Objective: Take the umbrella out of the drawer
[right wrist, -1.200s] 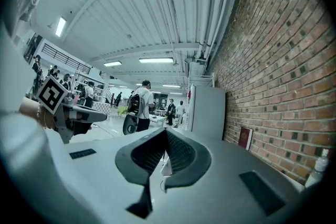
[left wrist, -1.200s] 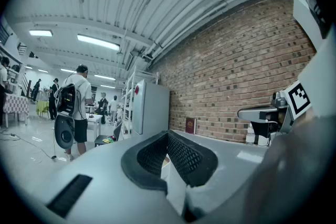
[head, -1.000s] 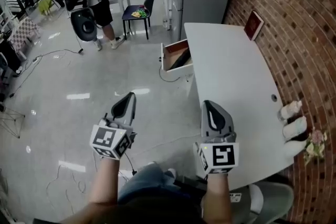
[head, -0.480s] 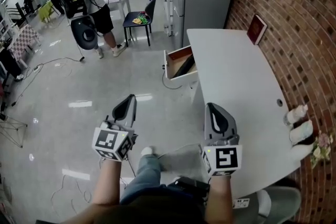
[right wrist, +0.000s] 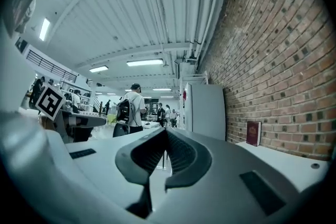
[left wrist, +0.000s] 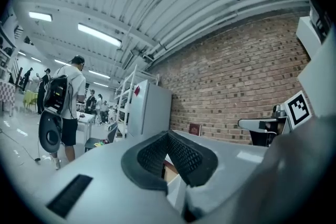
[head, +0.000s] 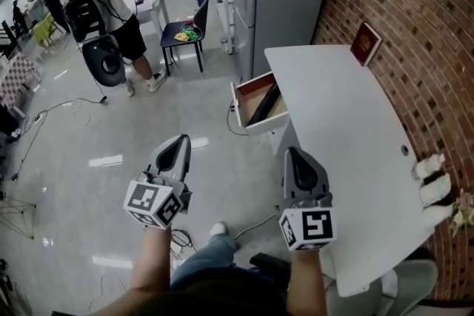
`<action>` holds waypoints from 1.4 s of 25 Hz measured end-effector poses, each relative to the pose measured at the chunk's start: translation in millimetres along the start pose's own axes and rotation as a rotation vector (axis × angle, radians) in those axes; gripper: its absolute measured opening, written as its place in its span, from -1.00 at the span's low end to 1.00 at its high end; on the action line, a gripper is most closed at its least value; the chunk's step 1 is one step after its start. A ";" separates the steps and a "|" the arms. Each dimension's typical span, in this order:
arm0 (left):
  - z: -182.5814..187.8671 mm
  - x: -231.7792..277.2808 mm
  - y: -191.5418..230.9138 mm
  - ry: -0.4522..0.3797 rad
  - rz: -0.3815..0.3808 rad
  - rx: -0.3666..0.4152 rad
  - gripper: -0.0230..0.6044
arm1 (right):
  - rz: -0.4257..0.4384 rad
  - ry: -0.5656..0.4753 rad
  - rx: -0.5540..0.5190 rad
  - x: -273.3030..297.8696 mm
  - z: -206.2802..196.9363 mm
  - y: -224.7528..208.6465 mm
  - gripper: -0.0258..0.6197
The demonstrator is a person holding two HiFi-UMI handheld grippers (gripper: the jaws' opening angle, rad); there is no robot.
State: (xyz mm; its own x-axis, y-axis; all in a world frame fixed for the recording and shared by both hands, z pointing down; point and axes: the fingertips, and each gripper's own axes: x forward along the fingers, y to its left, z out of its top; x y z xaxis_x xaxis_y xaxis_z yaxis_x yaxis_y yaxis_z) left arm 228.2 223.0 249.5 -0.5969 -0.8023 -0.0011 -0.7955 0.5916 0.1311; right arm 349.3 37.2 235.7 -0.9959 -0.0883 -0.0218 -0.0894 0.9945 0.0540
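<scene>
I am carrying two matching tools: my left claw (head: 180, 138) and right claw (head: 294, 153) are each showing a pale grey, tapered shell with a dark teardrop recess on top and black ribbed pads (left wrist: 184, 157) inside. Each is wearing a white cube (head: 154, 202) at its rear, printed with black square markers. I am wearing blue jeans (head: 211, 257).

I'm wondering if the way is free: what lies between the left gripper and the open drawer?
In the head view, only shiny floor separates the left gripper from the drawer, plus a thin cable beside it.
</scene>
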 end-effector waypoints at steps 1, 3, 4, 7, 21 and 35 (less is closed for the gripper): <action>1.4 7.0 12.0 0.003 -0.008 0.001 -0.93 | -0.015 0.010 -0.011 11.4 -1.3 3.7 -0.94; 2.6 21.6 34.0 0.011 -0.026 -0.004 -0.93 | -0.044 0.027 -0.032 33.1 -3.8 10.0 -0.94; 2.6 28.6 44.1 0.018 -0.036 -0.003 -0.94 | -0.055 0.031 -0.042 43.2 -4.2 13.7 -0.94; 1.1 45.1 69.7 0.050 -0.064 0.031 -0.94 | -0.092 0.045 -0.048 68.8 -3.9 27.7 -0.94; -21.3 92.7 119.9 0.112 -0.146 0.072 -0.94 | -0.168 0.110 -0.110 133.0 -23.6 35.1 -0.94; -35.0 209.6 163.7 0.146 -0.198 0.136 -0.94 | -0.192 0.140 -0.090 241.2 -58.9 -6.7 -0.94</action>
State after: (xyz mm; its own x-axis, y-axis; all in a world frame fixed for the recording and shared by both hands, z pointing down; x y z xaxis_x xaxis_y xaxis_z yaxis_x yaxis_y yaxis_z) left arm -23.5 148.9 305.5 -0.4150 -0.9004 0.1306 -0.9077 0.4196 0.0086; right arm 108.7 5.9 288.9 -0.9524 -0.2886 0.0979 -0.2724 0.9502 0.1510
